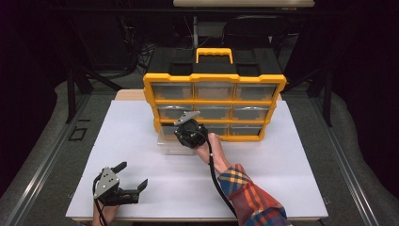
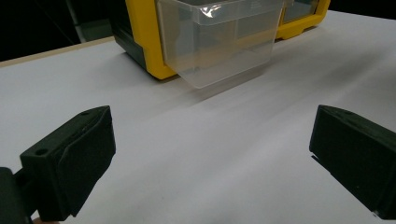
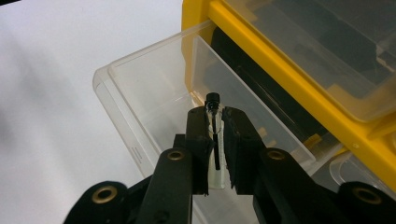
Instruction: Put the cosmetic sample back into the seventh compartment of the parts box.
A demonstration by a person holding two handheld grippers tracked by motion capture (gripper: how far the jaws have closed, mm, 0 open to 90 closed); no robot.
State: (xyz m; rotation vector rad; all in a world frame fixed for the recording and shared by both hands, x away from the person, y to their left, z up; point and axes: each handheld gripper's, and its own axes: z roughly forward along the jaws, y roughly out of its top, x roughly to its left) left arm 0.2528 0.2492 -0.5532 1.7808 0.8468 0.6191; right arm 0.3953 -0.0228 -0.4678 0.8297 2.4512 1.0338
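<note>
Tongs (image 3: 215,135) clamped on vial (image 3: 213,106)

A white sheet (image 1: 141,141) covers the desk (image 1: 127,95), whose pale wooden edge peeks out at the far left, just behind the sheet. On the sheet, towards the back and about mid-width, stands a yellow cabinet (image 1: 214,77) with three rows of clear drawers and a yellow handle on its black top. Its bottom-left drawer (image 2: 219,42) is pulled out over the sheet, tilted a little downward at the front, and whether its front edge touches the sheet I cannot tell.
</note>
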